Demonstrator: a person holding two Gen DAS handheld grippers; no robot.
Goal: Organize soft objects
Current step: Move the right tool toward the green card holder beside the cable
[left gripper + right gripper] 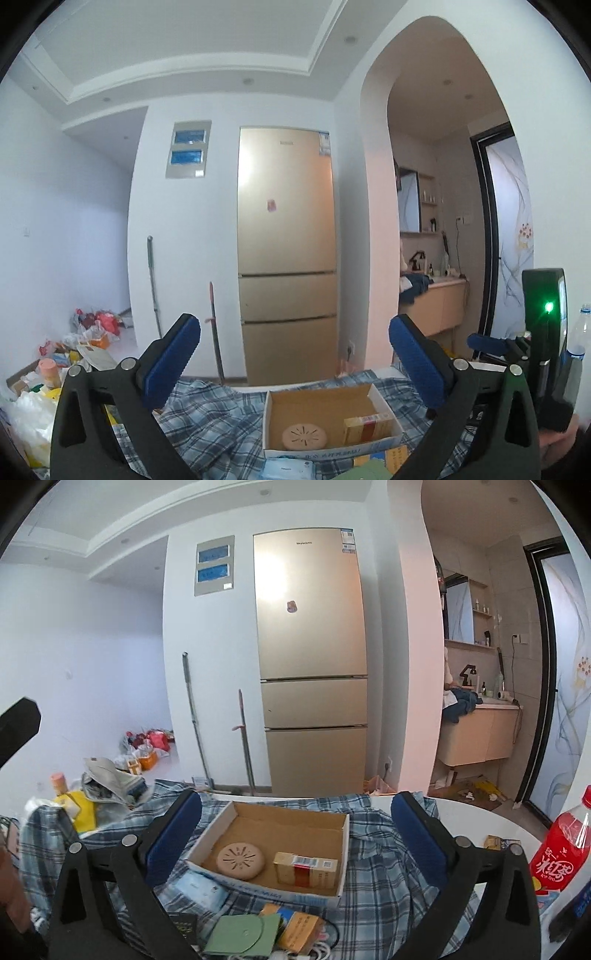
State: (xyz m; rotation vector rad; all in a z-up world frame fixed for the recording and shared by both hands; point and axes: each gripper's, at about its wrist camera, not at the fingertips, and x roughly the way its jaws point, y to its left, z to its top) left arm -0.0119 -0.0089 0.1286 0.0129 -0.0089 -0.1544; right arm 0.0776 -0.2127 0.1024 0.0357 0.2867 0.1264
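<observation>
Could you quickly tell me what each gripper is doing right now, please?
Left gripper: open, holding nothing.
Right gripper: open, holding nothing.

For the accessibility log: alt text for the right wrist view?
The open right gripper, holding nothing, hangs over an open cardboard box on a blue plaid cloth; inside lie a round tan disc and a yellow packet. A gold fridge stands behind, a red soda bottle at right.
</observation>
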